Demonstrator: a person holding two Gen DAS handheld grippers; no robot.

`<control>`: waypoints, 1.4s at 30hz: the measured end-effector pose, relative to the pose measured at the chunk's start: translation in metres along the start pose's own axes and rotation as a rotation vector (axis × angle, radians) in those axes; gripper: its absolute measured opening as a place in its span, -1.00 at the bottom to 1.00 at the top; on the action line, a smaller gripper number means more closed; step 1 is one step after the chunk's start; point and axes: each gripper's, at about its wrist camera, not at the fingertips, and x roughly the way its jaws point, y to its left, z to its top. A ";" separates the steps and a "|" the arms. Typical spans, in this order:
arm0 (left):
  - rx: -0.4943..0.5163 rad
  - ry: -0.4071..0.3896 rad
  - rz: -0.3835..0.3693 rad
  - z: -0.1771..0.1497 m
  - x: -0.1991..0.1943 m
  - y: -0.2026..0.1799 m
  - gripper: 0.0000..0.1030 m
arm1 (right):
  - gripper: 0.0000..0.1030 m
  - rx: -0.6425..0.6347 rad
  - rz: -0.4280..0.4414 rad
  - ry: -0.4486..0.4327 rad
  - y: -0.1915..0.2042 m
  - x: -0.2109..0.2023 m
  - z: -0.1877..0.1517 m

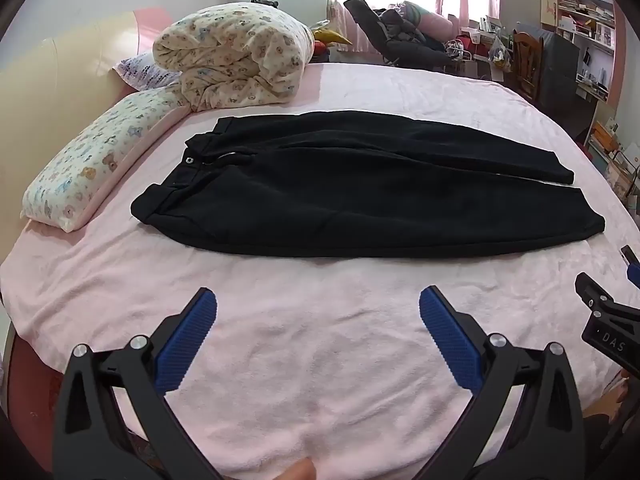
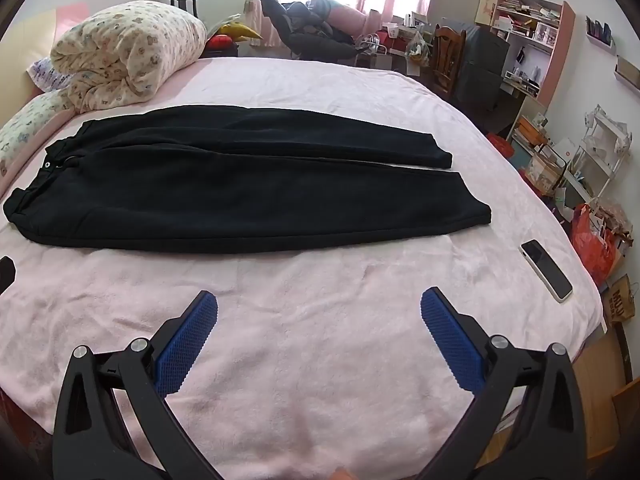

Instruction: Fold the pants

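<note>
Two grippers spread wide, nothing held, no fold made yet.
Black pants (image 1: 360, 184) lie flat across the pink bed (image 1: 320, 340), waist left, legs right, beyond left gripper (image 1: 318, 312) and right gripper (image 2: 319, 312). Every fold remains. Waistband detail hard to read; phone (image 2: 546, 270) near right edge.

Each view is taken from behind its own claw, angled down across the bed (image 1: 320, 360). The pants (image 1: 360, 192) ahead are shared by both; the right view is set further right.
</note>
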 end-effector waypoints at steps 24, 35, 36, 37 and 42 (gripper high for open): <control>-0.001 0.022 0.003 0.000 0.005 -0.007 0.97 | 0.97 0.006 0.006 0.003 -0.001 0.003 -0.001; -0.003 0.024 0.020 0.001 0.004 -0.003 0.97 | 0.97 0.009 0.007 0.002 -0.002 0.003 -0.002; -0.006 0.025 0.020 0.002 0.004 -0.003 0.97 | 0.97 0.009 0.006 0.002 -0.002 0.003 -0.002; -0.006 0.025 0.017 0.002 0.004 -0.003 0.97 | 0.97 0.008 0.006 0.002 -0.002 0.003 -0.002; -0.003 0.022 0.015 0.003 0.003 -0.003 0.97 | 0.97 0.010 0.006 0.004 -0.002 0.003 -0.001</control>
